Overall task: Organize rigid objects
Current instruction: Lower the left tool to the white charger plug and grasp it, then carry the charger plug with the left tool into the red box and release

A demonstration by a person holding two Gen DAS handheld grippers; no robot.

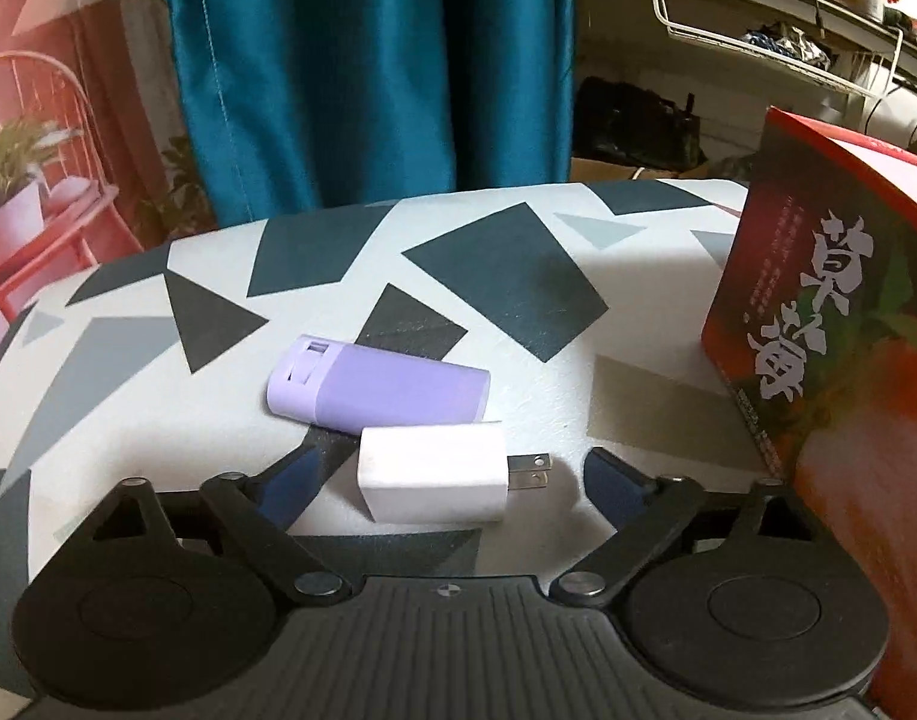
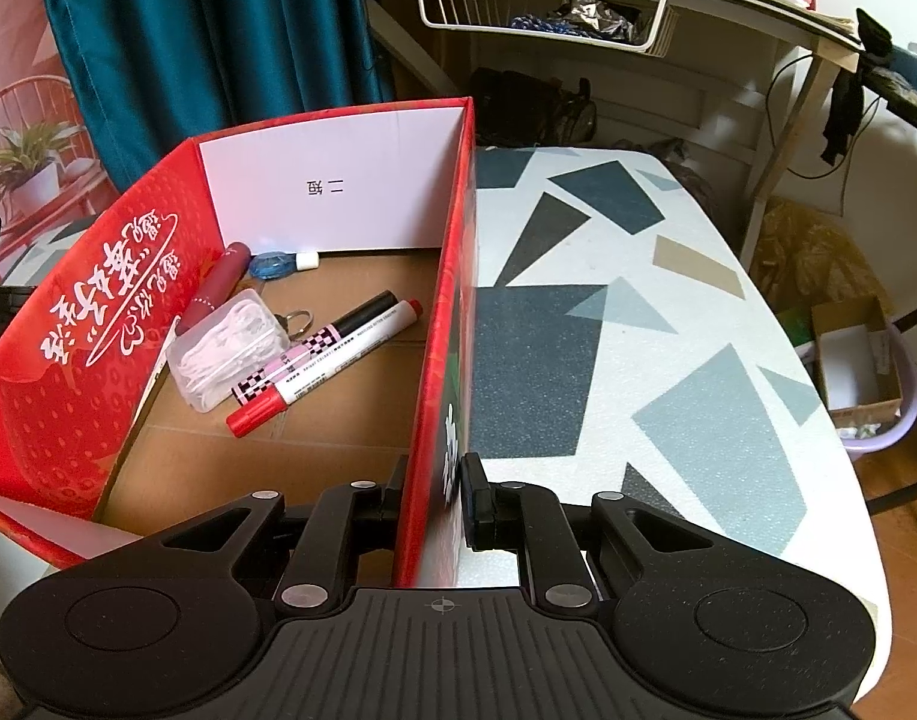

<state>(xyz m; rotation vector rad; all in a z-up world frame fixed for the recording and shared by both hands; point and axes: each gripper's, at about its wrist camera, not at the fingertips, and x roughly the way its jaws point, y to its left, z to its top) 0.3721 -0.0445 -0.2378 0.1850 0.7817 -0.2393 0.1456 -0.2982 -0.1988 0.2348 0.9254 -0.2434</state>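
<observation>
A white charger plug (image 1: pixel 434 471) lies on the patterned table (image 1: pixel 518 276), prongs pointing right. Just behind it lies a lilac power bank (image 1: pixel 377 387). My left gripper (image 1: pixel 452 480) is open, its blue fingertips (image 1: pixel 296 474) standing either side of the plug and clear of it. The red strawberry box (image 1: pixel 848 330) stands at the right. In the right wrist view my right gripper (image 2: pixel 437 498) is shut on the near wall of the red box (image 2: pixel 98 330). Inside lie a red marker (image 2: pixel 326 369), a checkered black marker (image 2: pixel 320 342), a clear case of white cable (image 2: pixel 227 348) and a dark red pen (image 2: pixel 212 288).
A teal curtain (image 1: pixel 338 90) hangs behind the table. A white wire basket (image 2: pixel 548 6) hangs under a cluttered shelf at the back right. On the floor to the right sits a lilac basin (image 2: pixel 878 420) holding a cardboard box. The table top (image 2: pixel 668 360) spreads right of the box.
</observation>
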